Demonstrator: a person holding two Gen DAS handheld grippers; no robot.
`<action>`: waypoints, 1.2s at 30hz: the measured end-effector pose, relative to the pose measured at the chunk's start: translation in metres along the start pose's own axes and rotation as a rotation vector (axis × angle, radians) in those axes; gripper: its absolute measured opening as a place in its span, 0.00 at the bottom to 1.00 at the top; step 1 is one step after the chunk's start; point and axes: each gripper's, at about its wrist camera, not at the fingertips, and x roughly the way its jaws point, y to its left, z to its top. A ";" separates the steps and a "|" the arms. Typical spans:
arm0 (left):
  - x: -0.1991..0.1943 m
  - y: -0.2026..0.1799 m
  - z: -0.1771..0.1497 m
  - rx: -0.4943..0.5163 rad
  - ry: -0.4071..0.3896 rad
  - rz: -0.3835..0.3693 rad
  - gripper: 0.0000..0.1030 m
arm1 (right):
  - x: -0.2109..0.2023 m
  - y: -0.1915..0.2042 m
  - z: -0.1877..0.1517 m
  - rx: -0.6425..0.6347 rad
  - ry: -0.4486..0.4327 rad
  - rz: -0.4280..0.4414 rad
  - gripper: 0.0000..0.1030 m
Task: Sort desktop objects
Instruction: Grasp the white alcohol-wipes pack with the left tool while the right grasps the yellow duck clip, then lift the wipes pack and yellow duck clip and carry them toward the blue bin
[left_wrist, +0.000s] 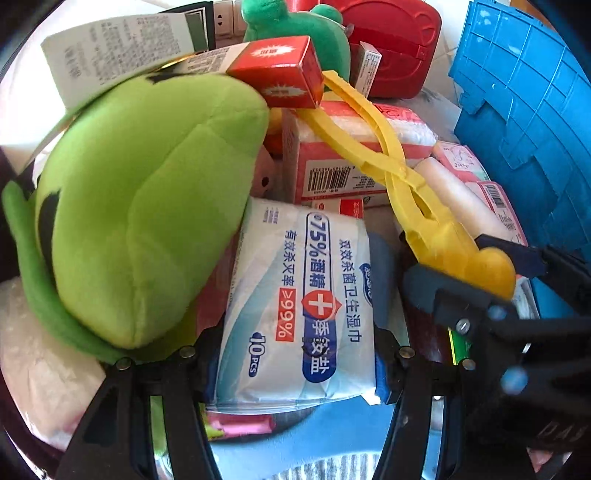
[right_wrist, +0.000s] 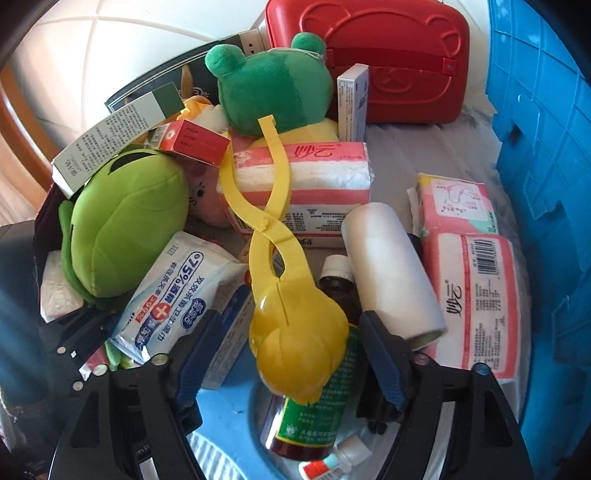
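Left claw (left_wrist: 295, 354) clamped on wet-wipes pack (left_wrist: 295, 295), right claw (right_wrist: 286, 350) wide, straddling yellow tongs (right_wrist: 295, 339), pads clear.

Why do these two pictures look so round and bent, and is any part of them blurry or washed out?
Both come from fisheye lenses: dark corners, curved edges, as on the blue crate. Left wrist view: the wipes pack is sharp, the right gripper at the edge is smeared, and the white area at lower left is washed out. Right wrist view: mostly sharp, with bright daylight at upper left and the yellow tongs crisp.
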 end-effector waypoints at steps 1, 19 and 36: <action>0.000 0.000 0.001 0.004 -0.004 0.002 0.57 | 0.001 0.001 0.000 -0.005 -0.001 -0.005 0.78; -0.036 -0.021 -0.004 0.072 -0.113 0.085 0.57 | -0.019 -0.005 -0.006 0.007 -0.031 -0.029 0.51; -0.198 -0.040 -0.028 0.072 -0.404 0.151 0.57 | -0.190 0.039 -0.014 -0.111 -0.375 -0.043 0.50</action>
